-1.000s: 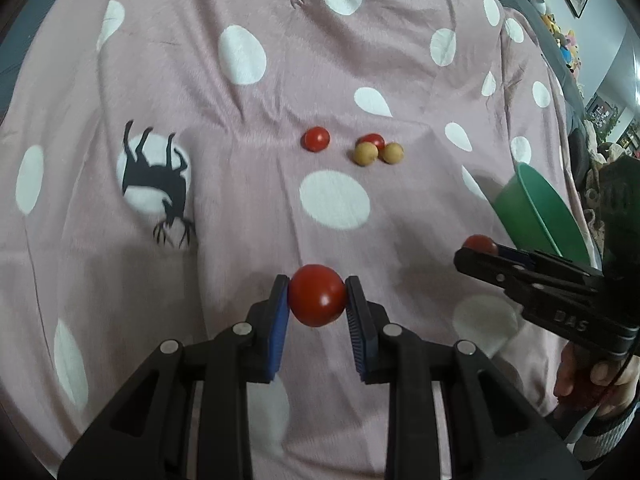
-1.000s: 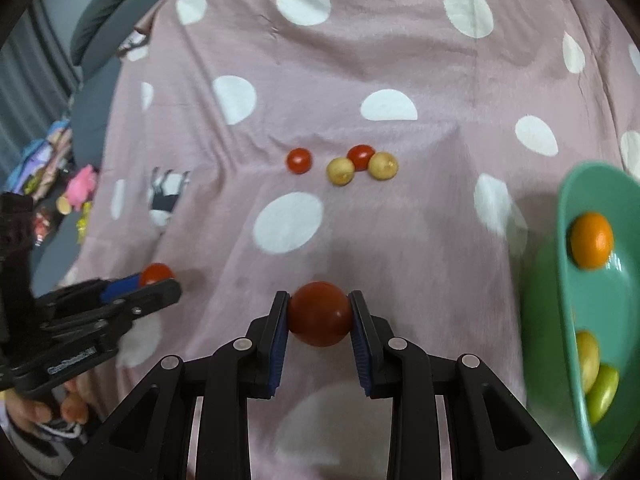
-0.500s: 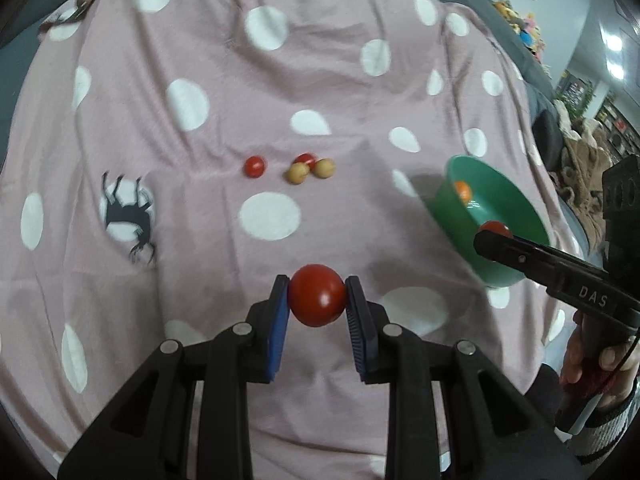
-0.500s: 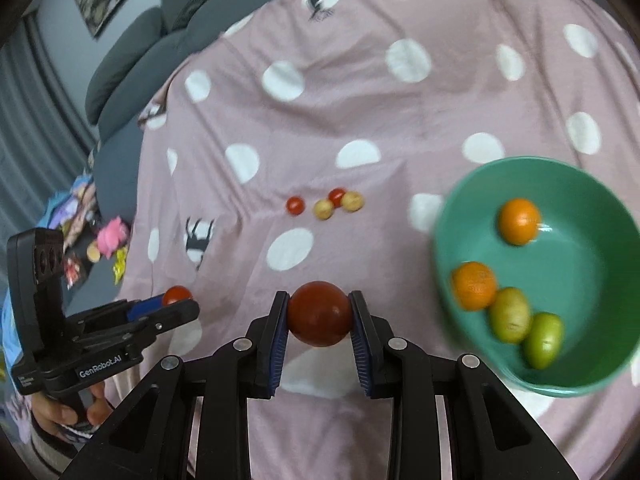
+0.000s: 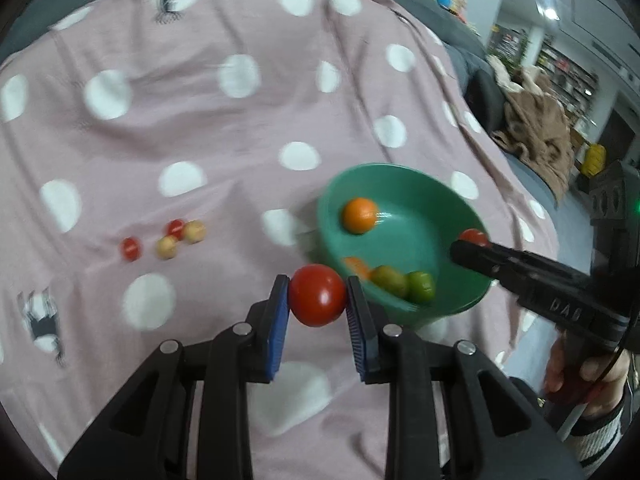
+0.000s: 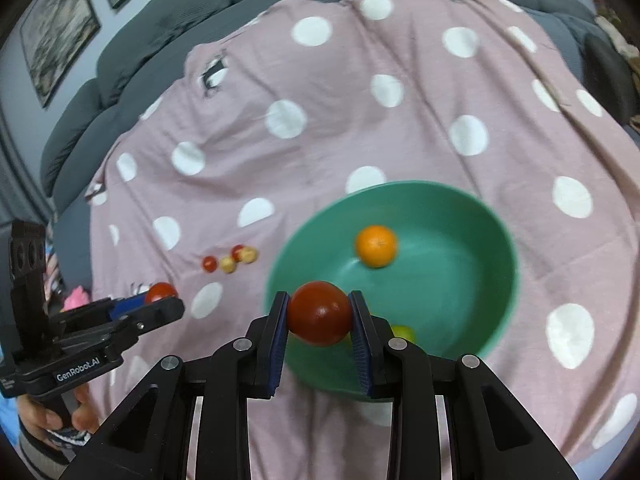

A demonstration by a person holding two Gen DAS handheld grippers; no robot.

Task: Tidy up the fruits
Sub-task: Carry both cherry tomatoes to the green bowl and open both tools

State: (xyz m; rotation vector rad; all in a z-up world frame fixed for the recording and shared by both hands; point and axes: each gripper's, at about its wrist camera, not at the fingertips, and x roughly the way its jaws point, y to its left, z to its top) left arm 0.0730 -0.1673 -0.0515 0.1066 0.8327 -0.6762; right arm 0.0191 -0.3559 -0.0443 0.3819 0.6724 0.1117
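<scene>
My left gripper (image 5: 317, 296) is shut on a red tomato (image 5: 316, 294), held just left of the green bowl (image 5: 340, 184). My right gripper (image 6: 320, 314) is shut on a second red tomato (image 6: 320, 312), over the bowl's (image 6: 496, 220) near left rim. From the left wrist view, the right gripper (image 5: 470, 240) with its tomato hangs over the bowl's right side. The bowl holds an orange (image 6: 376, 246), a second orange (image 5: 356, 266) and two green fruits (image 5: 404, 282). Four small fruits (image 5: 168, 238), red and yellow, lie on the cloth to the left.
A pink cloth with white dots (image 5: 240, 120) covers a grey sofa (image 6: 120, 72). A brown blanket (image 5: 536, 136) lies off the cloth at the right. A hand (image 6: 52, 416) holds the left gripper's handle at the lower left of the right wrist view.
Both grippers have carried their tomatoes to the right and a little up, from over the bare cloth to the bowl. The small fruits now lie farther left in both views.
</scene>
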